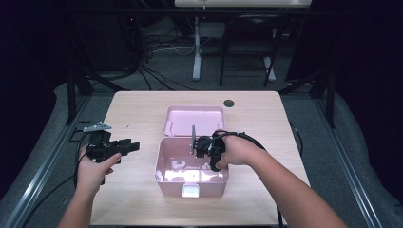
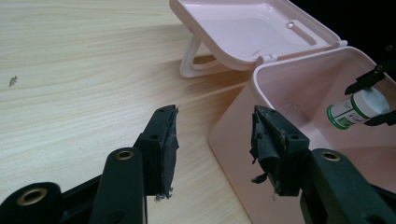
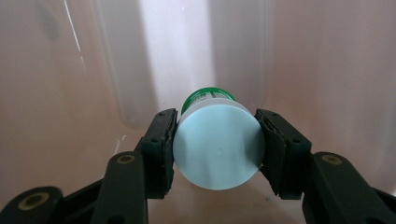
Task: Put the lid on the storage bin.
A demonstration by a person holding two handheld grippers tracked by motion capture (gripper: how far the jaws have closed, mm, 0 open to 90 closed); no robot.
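One pink rectangular plastic box (image 1: 191, 183) sits on the pale wooden table (image 1: 133, 199), its hinged lid (image 1: 194, 120) thrown back flat behind it. Inside the box, the right gripper (image 1: 202, 146) reaches down and grips a small white bottle with a green label and pale blue round cap (image 3: 216, 145); both pads press on the cap's rim, one on each side. The bottle hangs between the fingertips, above the box floor, not touching a wall.

The left gripper (image 1: 124, 147) is held outside the box, just beside its left wall; jaws spread apart, nothing between them.

Right gripper view: cap end-on, green label behind it, pink box interior (image 3: 70, 70) beyond the fingertips. Left gripper view: bottle (image 2: 357, 110) seen side-on past its right finger (image 2: 273, 144), label visible, lid's handle loop (image 2: 190, 58) resting on the table.
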